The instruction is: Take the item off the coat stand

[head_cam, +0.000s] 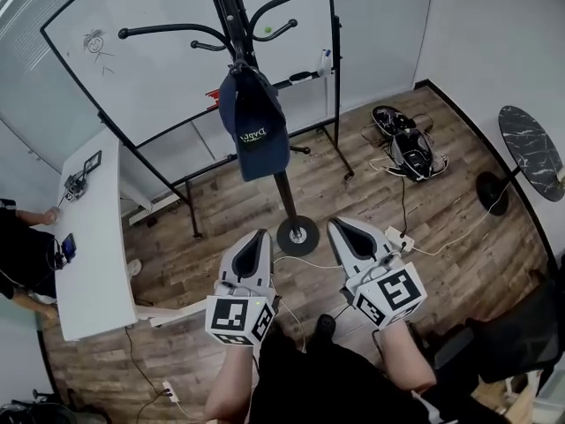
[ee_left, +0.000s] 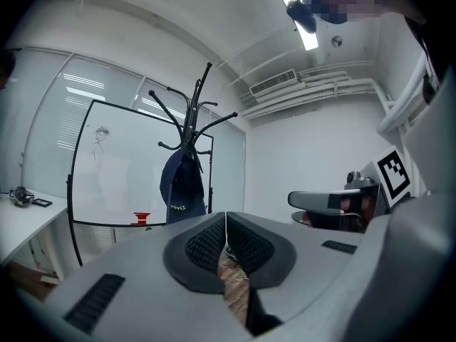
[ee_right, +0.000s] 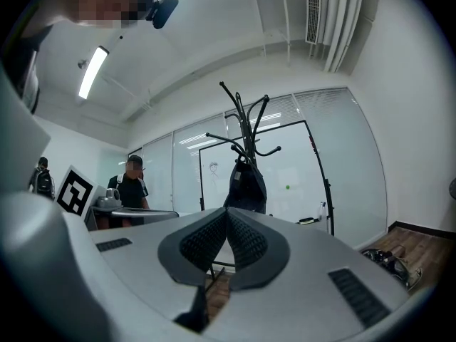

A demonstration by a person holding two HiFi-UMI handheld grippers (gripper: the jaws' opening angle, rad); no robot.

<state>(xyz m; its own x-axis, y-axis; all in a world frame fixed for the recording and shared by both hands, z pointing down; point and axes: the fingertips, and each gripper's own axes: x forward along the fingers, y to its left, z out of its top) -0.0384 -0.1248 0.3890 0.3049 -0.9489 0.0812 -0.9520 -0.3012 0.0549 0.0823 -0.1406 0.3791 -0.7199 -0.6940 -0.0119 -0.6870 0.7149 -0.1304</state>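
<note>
A navy cap (head_cam: 254, 124) with light lettering hangs from a hook of the black coat stand (head_cam: 284, 184). The stand rises from a round base (head_cam: 297, 234) on the wood floor. The cap (ee_left: 182, 186) also shows ahead in the left gripper view, and the cap (ee_right: 244, 185) shows in the right gripper view. My left gripper (head_cam: 252, 244) is held low in front of the stand, shut and empty. My right gripper (head_cam: 347, 232) sits beside it to the right, also shut with nothing between its jaws. Both grippers are well short of the cap.
A rolling whiteboard (head_cam: 177, 51) stands just behind the stand. A white desk (head_cam: 93, 254) with small devices is at the left, with a person (head_cam: 22, 254) beside it. A bag and cables (head_cam: 408, 148) lie on the floor right; a dark round table (head_cam: 530, 148) stands far right.
</note>
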